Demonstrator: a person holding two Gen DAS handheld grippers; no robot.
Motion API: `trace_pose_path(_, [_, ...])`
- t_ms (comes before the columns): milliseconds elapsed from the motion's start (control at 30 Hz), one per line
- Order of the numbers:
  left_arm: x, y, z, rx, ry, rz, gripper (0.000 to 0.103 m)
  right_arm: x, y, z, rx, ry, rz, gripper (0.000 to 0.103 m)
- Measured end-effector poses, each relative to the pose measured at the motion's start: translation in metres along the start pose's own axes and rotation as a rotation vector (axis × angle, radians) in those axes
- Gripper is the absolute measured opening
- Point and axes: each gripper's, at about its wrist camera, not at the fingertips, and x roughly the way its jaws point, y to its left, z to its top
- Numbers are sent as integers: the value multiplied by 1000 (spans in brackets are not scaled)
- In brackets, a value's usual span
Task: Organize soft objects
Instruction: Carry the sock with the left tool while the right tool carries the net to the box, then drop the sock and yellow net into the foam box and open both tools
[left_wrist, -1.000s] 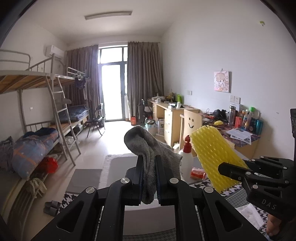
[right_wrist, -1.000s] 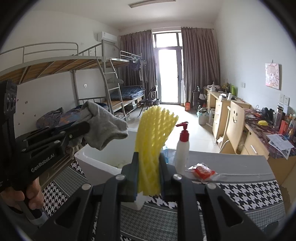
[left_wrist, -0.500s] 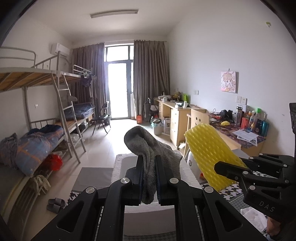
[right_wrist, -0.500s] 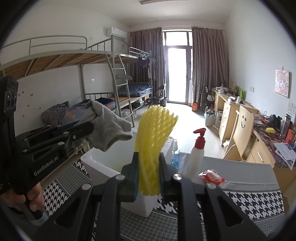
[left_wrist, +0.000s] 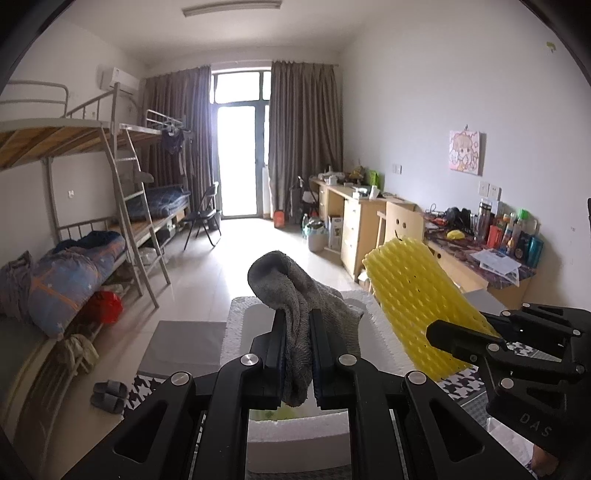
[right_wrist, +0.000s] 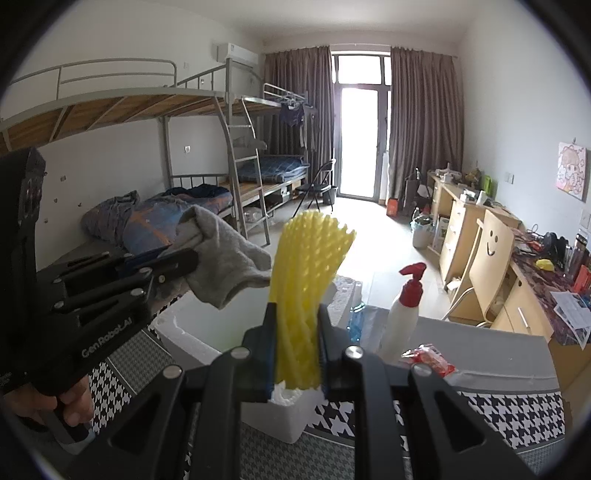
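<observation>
over the white foam box (left_wrist: 236, 332), at six o'clock in my left wrist view, i've got the left gripper (left_wrist: 297, 354) clamped narrow on a grey knitted sock (left_wrist: 295, 295), cuff flopping up past the fingertips. at three o'clock the right gripper (left_wrist: 461, 343) comes in from the side, pinching a yellow foam mesh sleeve (left_wrist: 413, 295) that leans toward twelve. switching to my right wrist view: the right gripper (right_wrist: 295, 354) sits at six o'clock, jaws tight on the sleeve's lower end, the sleeve (right_wrist: 306, 273) standing upright. the sock (right_wrist: 225, 258) hangs at nine o'clock. a white pump bottle with red nozzle (right_wrist: 404, 314) stands at four o'clock on the houndstooth-patterned table cover (right_wrist: 498, 406), beside a red wrapped packet (right_wrist: 430, 360).
</observation>
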Motion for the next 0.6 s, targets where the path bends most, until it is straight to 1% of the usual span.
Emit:
trace_pose_path(200, [11, 2, -3, -9, 35, -1, 12, 3, -2, 0, 3, 7, -7, 22])
trace_pose_path(267, [18, 1, -4, -19, 59, -21, 13, 5, -2, 1, 2, 11, -9, 22])
trace_pose_path(300, [22, 1, -5, -18, 71, -31, 16, 6, -2, 0, 2, 11, -9, 22])
trace_pose_path(367, [28, 3, -6, -26, 93, -25, 22, 6, -1, 0, 5, 12, -8, 22])
trace_pose_path(400, [30, 4, -8, -26, 106, -14, 28, 7, -1, 0, 7, 14, -11, 22])
trace_pose_path(433, [30, 6, -9, -31, 110, -7, 38, 8, -2, 0, 7, 17, -14, 22])
trace_pose_path(467, [29, 8, -9, -37, 108, -4, 45, 8, -2, -1, 8, 17, -15, 22])
trace_pose_path(533, [23, 14, -9, -51, 85, 19, 71, 9, -3, -1, 9, 15, -18, 22])
trace_pose_path(600, [18, 19, -8, -65, 69, 40, 81, 9, -4, 0, 9, 15, -20, 22])
